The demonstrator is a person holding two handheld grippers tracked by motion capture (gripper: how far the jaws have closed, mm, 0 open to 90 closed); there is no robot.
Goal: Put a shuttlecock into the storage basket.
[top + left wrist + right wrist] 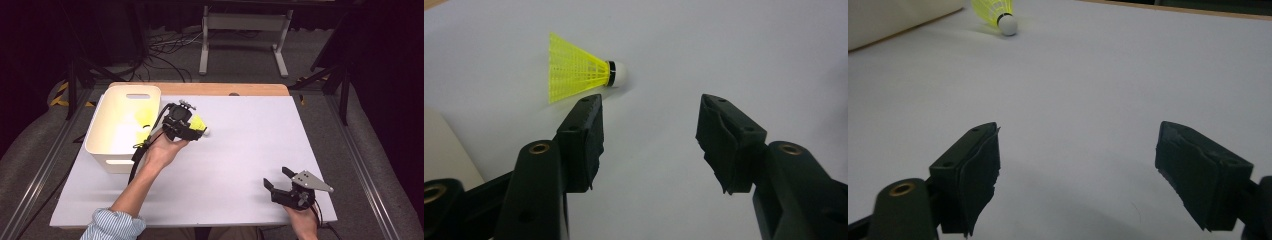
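On the pale tabletop [240, 150], just right of the white bin [122, 125], lies a yellow shuttlecock [584, 70] on its side. It sits just beyond the left tool [649, 125], off its left jaw; jaws apart, empty. The right tool [280, 180] rests well apart, also spread.

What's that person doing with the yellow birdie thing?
A person holds a grabbing tool in each hand. The left tool is open and hovers close to a yellow shuttlecock lying on the table, not touching it. A white bin beside it has more yellow inside. The right tool waits open near the table's front edge.
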